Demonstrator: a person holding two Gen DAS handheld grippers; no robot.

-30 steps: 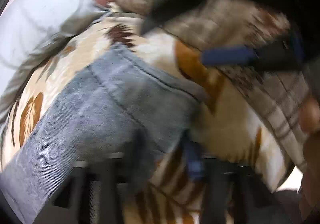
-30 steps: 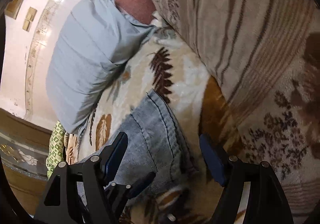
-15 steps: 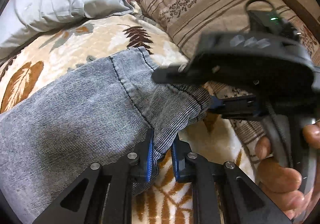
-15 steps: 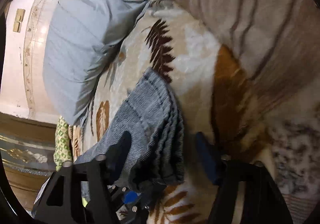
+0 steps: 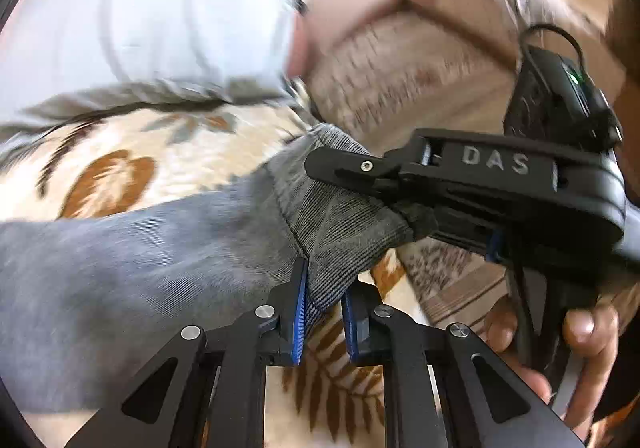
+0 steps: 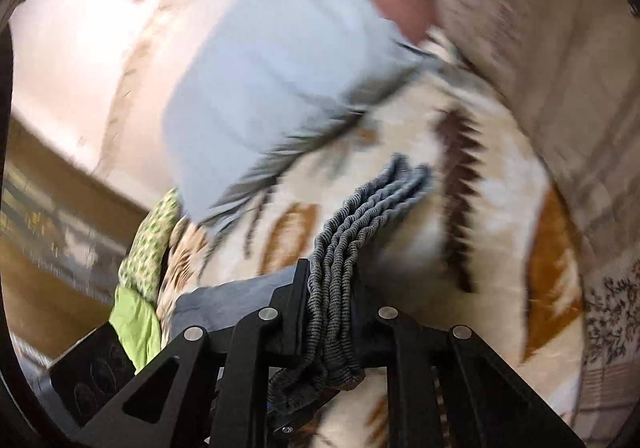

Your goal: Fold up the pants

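Left wrist view: left gripper (image 5: 324, 300) is clamped on the pants (image 5: 160, 260) hem, denim trailing off left over the blanket (image 5: 168, 164); right gripper (image 5: 404, 204) bites the same hem further right. Right wrist view: its jaws, just closed, pinch the bunched hem layers; pillow (image 6: 280, 80) far left.

Both fisheye views are evenly and brightly lit, heavily smeared by motion blur, and darkly vignetted at the curved edges.

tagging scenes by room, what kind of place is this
Most likely a bedroom, with the work done on a bed: a leaf-print blanket covers the surface, a pale blue pillow lies on it, and grey pants are being folded there.
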